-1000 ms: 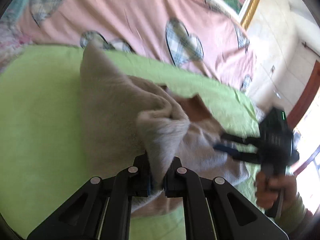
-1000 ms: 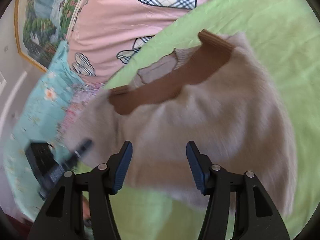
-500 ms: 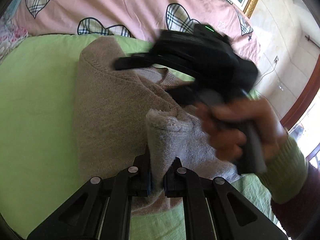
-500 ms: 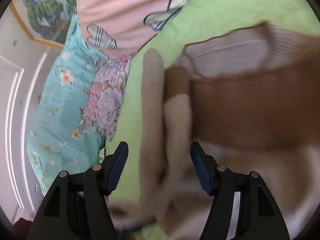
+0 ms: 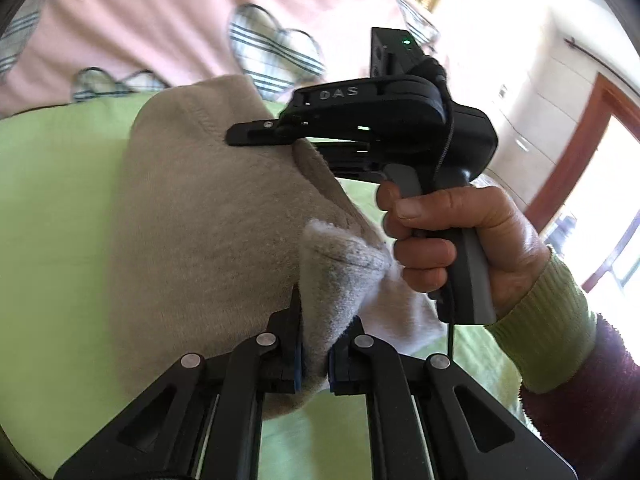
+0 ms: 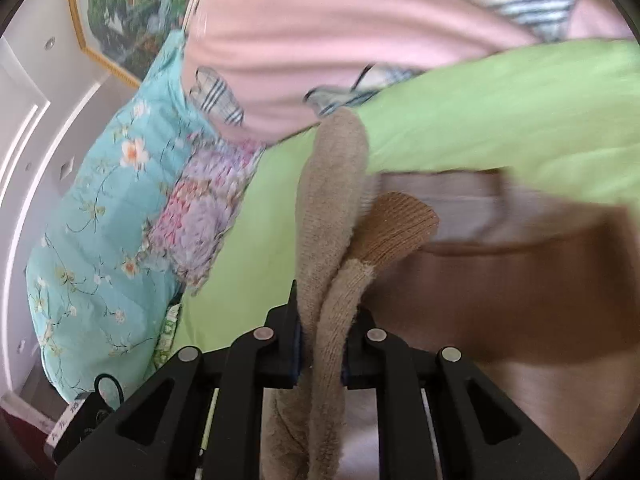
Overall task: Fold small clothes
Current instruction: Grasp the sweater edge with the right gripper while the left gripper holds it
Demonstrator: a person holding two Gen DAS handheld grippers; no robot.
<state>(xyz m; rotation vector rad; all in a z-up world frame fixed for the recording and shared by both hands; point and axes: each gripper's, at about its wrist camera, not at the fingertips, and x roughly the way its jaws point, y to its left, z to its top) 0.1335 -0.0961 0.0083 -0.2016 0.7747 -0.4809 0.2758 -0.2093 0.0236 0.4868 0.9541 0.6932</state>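
Both grippers clamped on beige sweater [image 5: 200, 232] on green sheet [image 5: 52, 184]: left gripper [image 5: 314, 364] pinching hem fold at 6 o'clock, right gripper [image 6: 322, 356] pinching shoulder edge at 6, so thick knit could slip, skewing fold.

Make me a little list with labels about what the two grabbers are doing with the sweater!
garment: beige knit sweater with a brown band
surface: green sheet
left gripper: shut on a bunched edge of the sweater
right gripper: shut on a doubled layer of the sweater
person's hand: holds the right gripper's handle
behind: pink quilt with plaid hearts, floral pillow
fold: not yet flat
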